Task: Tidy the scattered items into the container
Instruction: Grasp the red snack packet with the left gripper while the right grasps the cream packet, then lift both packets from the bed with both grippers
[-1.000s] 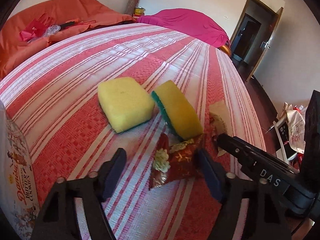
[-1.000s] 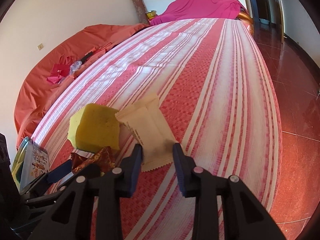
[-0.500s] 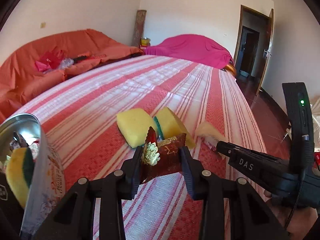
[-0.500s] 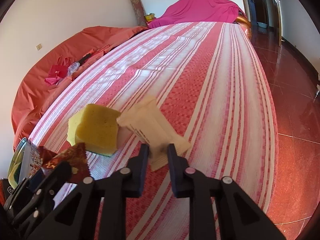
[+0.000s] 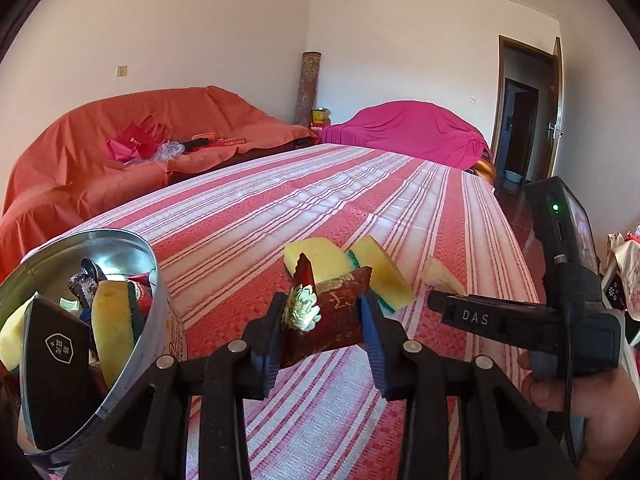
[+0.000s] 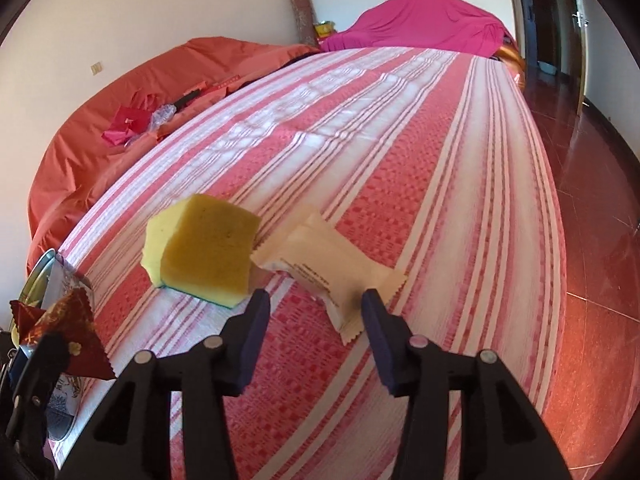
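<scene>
left hand-held gripper – clamped on red packet | right hand-held gripper – jaws just opened, astride cream packet, not gripping

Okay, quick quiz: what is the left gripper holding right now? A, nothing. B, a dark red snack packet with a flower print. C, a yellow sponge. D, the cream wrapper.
B: the left gripper has its pads pressed on both sides of the dark red packet, lifted clear of the striped cloth.
</scene>
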### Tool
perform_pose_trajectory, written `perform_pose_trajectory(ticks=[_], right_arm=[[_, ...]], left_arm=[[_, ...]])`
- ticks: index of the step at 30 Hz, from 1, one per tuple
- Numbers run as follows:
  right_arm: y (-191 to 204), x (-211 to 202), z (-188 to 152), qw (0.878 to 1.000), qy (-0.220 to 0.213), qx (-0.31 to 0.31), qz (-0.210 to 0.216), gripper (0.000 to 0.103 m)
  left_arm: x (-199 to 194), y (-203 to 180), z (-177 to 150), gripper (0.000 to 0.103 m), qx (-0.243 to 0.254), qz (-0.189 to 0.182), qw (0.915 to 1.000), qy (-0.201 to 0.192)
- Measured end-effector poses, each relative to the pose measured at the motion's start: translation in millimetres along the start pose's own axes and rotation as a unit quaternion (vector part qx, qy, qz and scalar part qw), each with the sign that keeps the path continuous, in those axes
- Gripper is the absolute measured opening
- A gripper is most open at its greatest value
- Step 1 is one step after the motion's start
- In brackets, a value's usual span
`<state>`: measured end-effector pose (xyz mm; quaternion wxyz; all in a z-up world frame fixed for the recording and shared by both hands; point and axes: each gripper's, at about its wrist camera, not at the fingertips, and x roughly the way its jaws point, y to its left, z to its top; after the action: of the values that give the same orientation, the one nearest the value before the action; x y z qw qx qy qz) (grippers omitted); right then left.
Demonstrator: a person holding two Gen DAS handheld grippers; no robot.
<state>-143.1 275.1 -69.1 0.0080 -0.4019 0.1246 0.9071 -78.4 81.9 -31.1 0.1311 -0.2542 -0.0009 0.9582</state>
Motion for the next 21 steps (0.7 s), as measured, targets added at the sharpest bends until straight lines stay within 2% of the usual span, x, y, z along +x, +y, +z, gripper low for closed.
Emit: perform_pose_trajectory(ticks=[1,3,5,7,9,10,11,14,16,18,19,21], right_arm=[[1.3,2.8,4.2,1.000,0.002,-0.014,-0.004,0.050],[2.5,9.0,10.4,0.999,0.010,-0.042,0.000,0.062],[0.3,14.4,12.9,0.998,0.019,-0.053,0.001,0.063],[-1.5,15.3,13.7,0.999,0.018,-0.048,0.010,0.050],[0.6,14.6,12.7,0.998,0.017,-0.050,0.014,0.023],[2.5,13.4,11.6,0.998,0.015,-0.052,0.016,0.021],[4.2,10.8,10.5,0.998,0.010,-0.054,0.016,0.013],[8.5,0.5,6.6,0.998,-0.012,-0.055,0.014,0.010],[10.1,-1.6,3.6,0.999,-0.012,-0.047,0.019,0.010],[12.5,-0.5,2.8,0.999,-0.006,-0.046,0.012,0.013],[13.0,-2.7,3.8,0.999,-0.013,-0.048,0.008,0.018],[14.0,-5.9,10.3,0.997,-0.028,-0.065,0.002,0.058]], left_arm=[[0.4,-0.4,-0.6,0.039,0.001,0.000,1.0000,0.003],[1.2,-1.8,-1.1,0.039,0.005,-0.003,1.0000,0.006],[0.8,-3.3,-1.1,0.039,0.009,-0.005,0.9999,0.005],[0.3,-4.3,-1.2,0.039,0.010,-0.006,0.9999,0.005],[2.1,-3.7,-0.4,0.039,0.011,-0.005,0.9999,0.007],[2.3,-3.7,-0.4,0.039,0.010,-0.005,0.9999,0.008],[2.3,-3.4,-0.5,0.039,0.008,-0.004,0.9999,0.008],[-0.4,-2.2,-1.1,0.039,0.003,-0.005,1.0000,0.005],[-0.9,-2.1,-0.6,0.039,0.001,-0.004,1.0000,0.003],[-1.4,-2.6,0.1,0.039,0.001,-0.004,1.0000,0.001],[-2.3,-3.5,0.0,0.039,0.002,-0.004,1.0000,0.000],[-3.0,-5.8,-0.4,0.039,0.006,-0.005,1.0000,-0.001]])
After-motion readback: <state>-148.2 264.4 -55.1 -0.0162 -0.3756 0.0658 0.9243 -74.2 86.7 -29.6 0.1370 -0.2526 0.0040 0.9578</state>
